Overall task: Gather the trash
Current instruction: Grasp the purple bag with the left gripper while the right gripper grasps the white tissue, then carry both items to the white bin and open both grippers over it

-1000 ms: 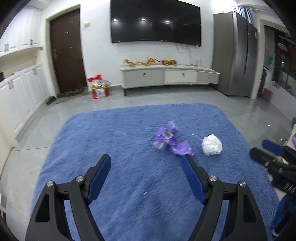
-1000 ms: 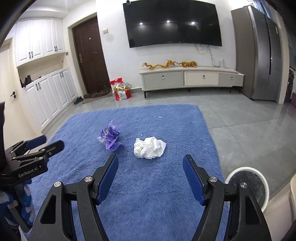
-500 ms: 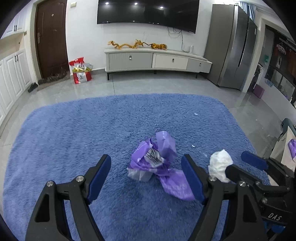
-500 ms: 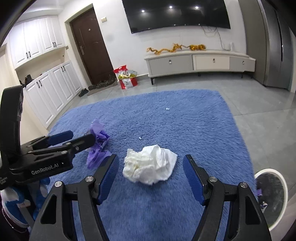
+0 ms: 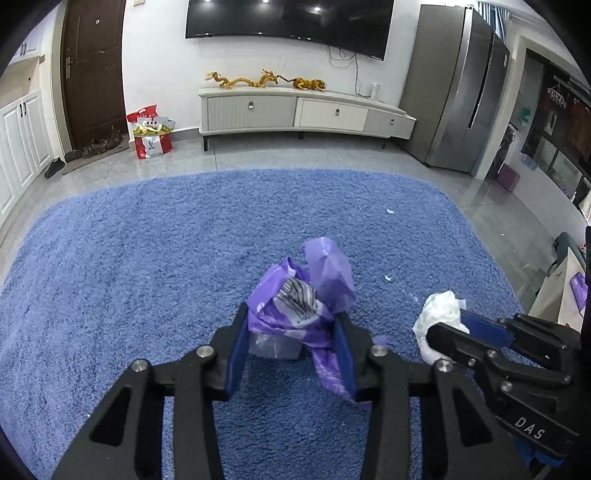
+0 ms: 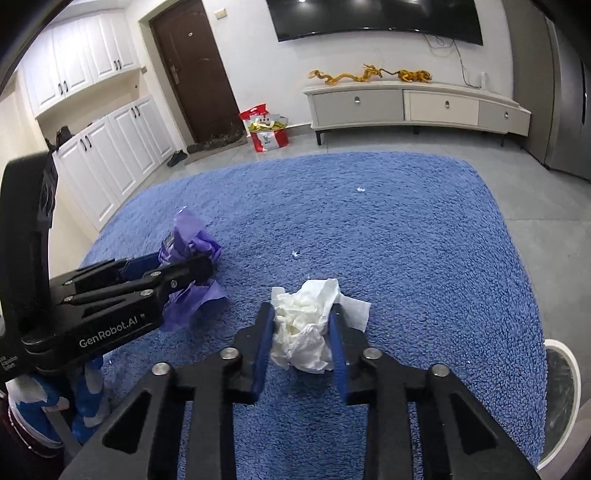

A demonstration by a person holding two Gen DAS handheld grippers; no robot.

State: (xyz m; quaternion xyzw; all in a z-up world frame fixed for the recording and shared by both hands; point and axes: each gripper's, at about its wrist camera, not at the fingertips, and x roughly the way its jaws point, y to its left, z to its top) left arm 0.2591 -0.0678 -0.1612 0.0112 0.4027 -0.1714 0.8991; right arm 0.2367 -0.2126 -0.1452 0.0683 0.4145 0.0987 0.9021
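- Crumpled purple plastic bag w/ a striped scrap and a clear bit inside (image 5: 301, 306) sits on the shaggy blue rug (image 5: 147, 258), roughly mid-rug, pinched between the blue pads of the left gripper (image 5: 291, 347); jaws clenched on its lower part, top lobe sticking up past the fingertips.
- A loose purple flap hangs out by the left gripper's right pad and trails onto the rug.
- In the right wrist view same purple bag (image 6: 188, 240) shows at left, w/ the left gripper (image 6: 177, 266) coming in from the side; a flat purple flap lies on the rug under the fingers.
- Crumpled white paper tissue wad (image 6: 306, 325) lies on the rug just right of the bag, near but apart; right gripper (image 6: 299, 332) is closed in on it, both blue pads touching its sides, one flat corner poking out past the right pad.
- Left wrist view: the tissue wad (image 5: 439, 321) is at right, partly hidden by the right gripper (image 5: 458, 332), which enters from the right edge.
- Small white scraps (image 6: 295, 254) dot the rug further out.
- Round white-rimmed bin w/ dark inside (image 6: 561, 391) stands on the grey tile floor at the rug's right edge, bottom right of the right view.
- Beyond the rug: long white low TV cabinet (image 5: 303, 114) against the wall w/ gold dragon figures (image 5: 243, 79) on top, black wall TV (image 5: 288, 22) above.
- Red and white shopping bag (image 5: 151, 133) on the floor beside the dark brown door (image 5: 92, 74); white cupboards (image 6: 103, 147) along the left wall; steel-grey fridge (image 5: 461, 96) at right.
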